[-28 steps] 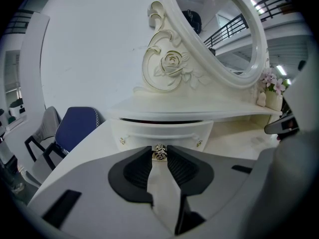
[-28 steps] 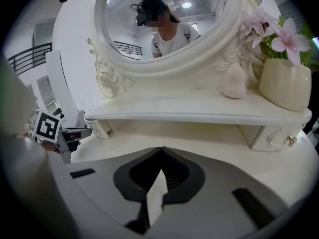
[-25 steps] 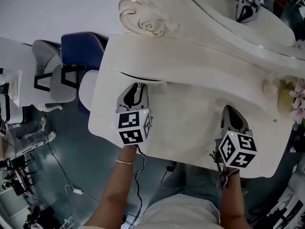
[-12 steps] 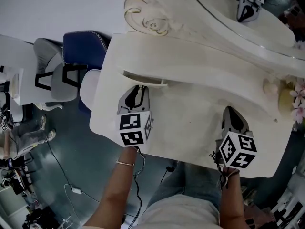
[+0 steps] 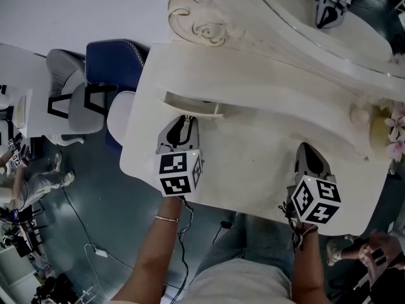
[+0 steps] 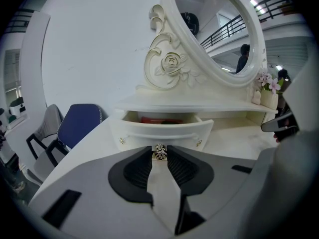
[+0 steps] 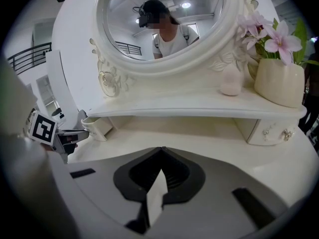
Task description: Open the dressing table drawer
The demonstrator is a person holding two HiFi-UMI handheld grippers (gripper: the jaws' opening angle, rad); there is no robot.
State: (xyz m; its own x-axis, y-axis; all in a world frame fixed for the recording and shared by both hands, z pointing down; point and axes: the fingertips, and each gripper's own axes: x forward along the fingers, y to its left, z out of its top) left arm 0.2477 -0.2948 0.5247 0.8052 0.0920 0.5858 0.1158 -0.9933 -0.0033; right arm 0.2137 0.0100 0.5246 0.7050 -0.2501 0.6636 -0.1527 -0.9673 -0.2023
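Observation:
The cream dressing table point(image 5: 253, 163) has a small left drawer point(image 5: 190, 104) under its shelf, pulled partly out. In the left gripper view the curved drawer front point(image 6: 159, 129) stands away from the carcass, and something red point(image 6: 158, 119) shows inside. My left gripper point(image 6: 159, 153) is shut on the drawer's small metal knob point(image 6: 159, 152); in the head view the left gripper point(image 5: 185, 116) has its tips at the drawer front. My right gripper point(image 5: 308, 148) hangs over the right of the tabletop; the right gripper point(image 7: 160, 148) has its jaws together with nothing between them.
An oval mirror point(image 7: 164, 19) in a carved frame rises behind the shelf. A cream vase with pink flowers point(image 7: 279, 81) and a small pink piece point(image 7: 231, 86) stand on the shelf's right. A second small drawer point(image 7: 269, 131) sits below them. A blue chair point(image 5: 111, 62) and a grey chair point(image 5: 76, 106) stand left of the table.
The drawer has slid a little further out from under the shelf, with my left gripper still on its knob. The right gripper has not moved.

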